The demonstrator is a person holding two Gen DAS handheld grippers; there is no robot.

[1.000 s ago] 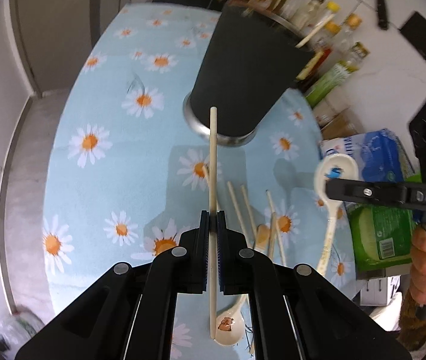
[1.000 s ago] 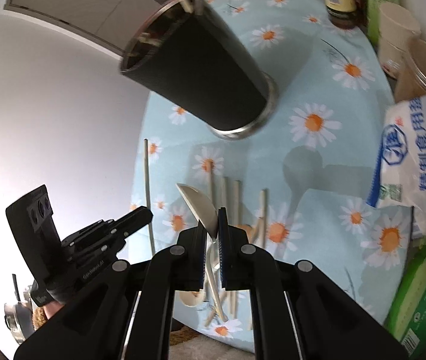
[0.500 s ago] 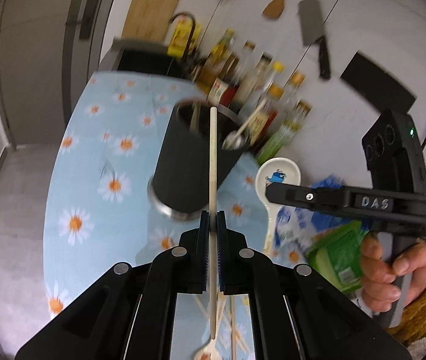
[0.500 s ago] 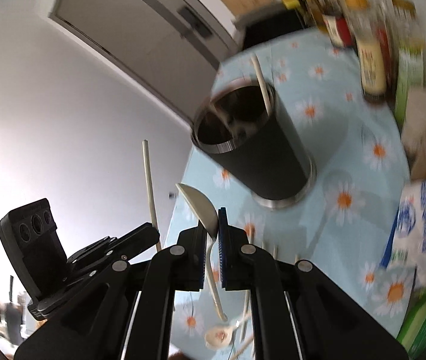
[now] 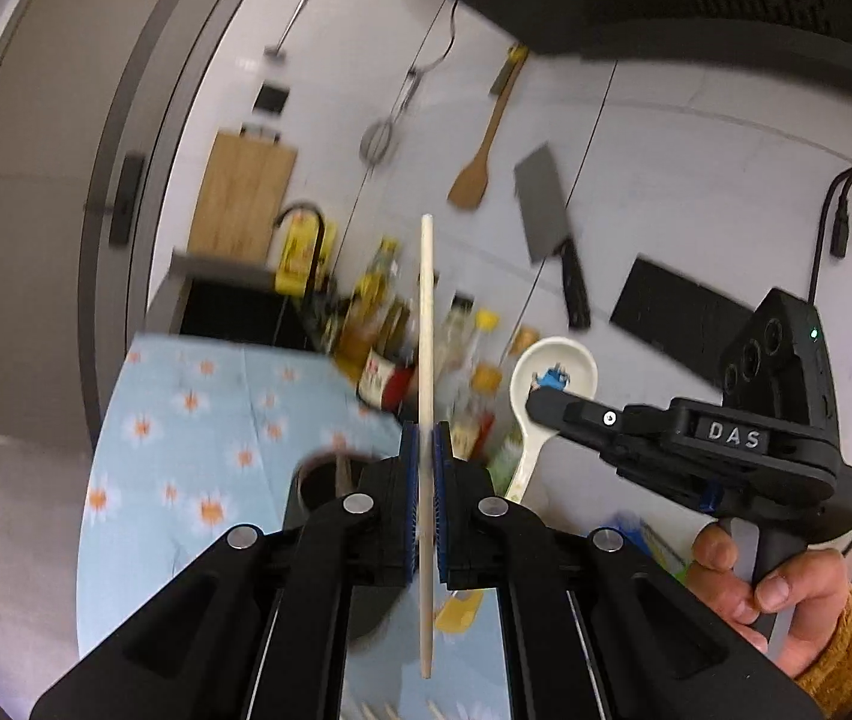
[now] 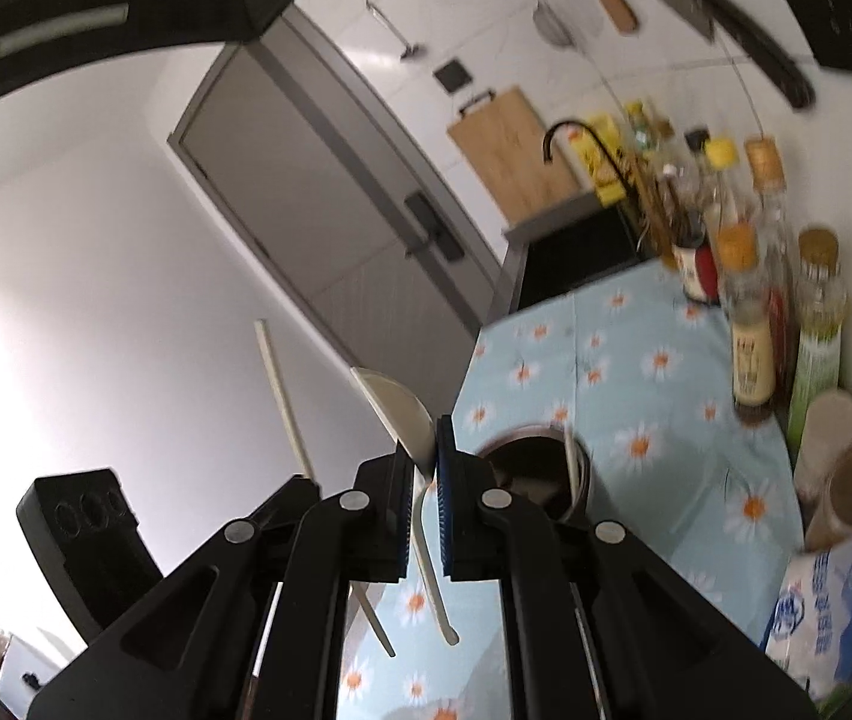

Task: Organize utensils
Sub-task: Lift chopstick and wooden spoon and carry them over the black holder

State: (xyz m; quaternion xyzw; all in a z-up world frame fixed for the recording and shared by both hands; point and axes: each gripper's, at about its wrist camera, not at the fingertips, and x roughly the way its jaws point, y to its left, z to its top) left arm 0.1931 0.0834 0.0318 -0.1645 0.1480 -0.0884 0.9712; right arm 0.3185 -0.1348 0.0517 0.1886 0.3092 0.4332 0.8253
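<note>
My left gripper (image 5: 424, 438) is shut on a pale wooden chopstick (image 5: 426, 312) that stands upright through its jaws. My right gripper (image 6: 424, 438) is shut on a white ceramic spoon (image 6: 402, 414), bowl end up; the spoon (image 5: 552, 375) also shows in the left wrist view, clamped by the right gripper (image 5: 537, 405) at the right. The dark utensil cup (image 6: 537, 471) stands on the table just below and beyond the right gripper, with a utensil leaning in it. In the left wrist view the cup (image 5: 330, 474) peeks out behind the left gripper's fingers.
A daisy-print blue tablecloth (image 6: 654, 372) covers the table. Bottles (image 6: 750, 312) line its far right edge, with paper cups (image 6: 846, 480) and a salt bag (image 6: 834, 600) nearer. A cleaver (image 5: 549, 228), a wooden spatula (image 5: 477, 162) and a cutting board (image 5: 243, 198) hang on the wall. A hand (image 5: 768, 594) holds the right gripper.
Both grippers rose from the table and tilted up toward level, carrying the chopstick and the spoon. The cup, seen large from above before, now sits low in both views.
</note>
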